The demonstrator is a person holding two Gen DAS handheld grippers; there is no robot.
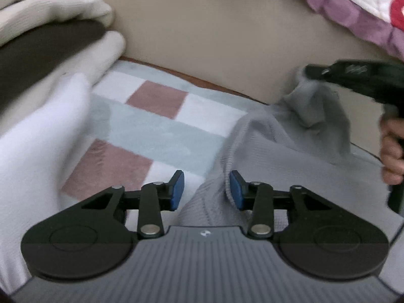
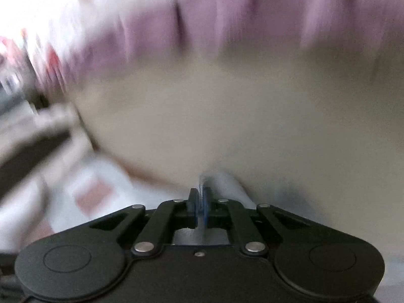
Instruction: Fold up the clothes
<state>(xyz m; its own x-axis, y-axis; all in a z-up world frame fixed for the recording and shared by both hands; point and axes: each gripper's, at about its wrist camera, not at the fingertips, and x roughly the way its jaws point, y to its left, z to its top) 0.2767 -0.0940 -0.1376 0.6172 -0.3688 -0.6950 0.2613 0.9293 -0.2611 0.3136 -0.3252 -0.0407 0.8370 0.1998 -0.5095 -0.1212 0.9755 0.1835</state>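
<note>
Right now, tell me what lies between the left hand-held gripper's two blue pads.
A fold of the grey knit garment lies between the left hand-held gripper pads, unpinched, in the left wrist view.

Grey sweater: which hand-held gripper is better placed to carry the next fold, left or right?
Probably right. The right hand-held gripper is already pinched shut on the grey sweater and lifting part of it. The left hand-held gripper is open, gripping nothing.

Grey garment (image 1: 265, 151) ribbed knit; rug (image 1: 156, 126) plush.
</note>
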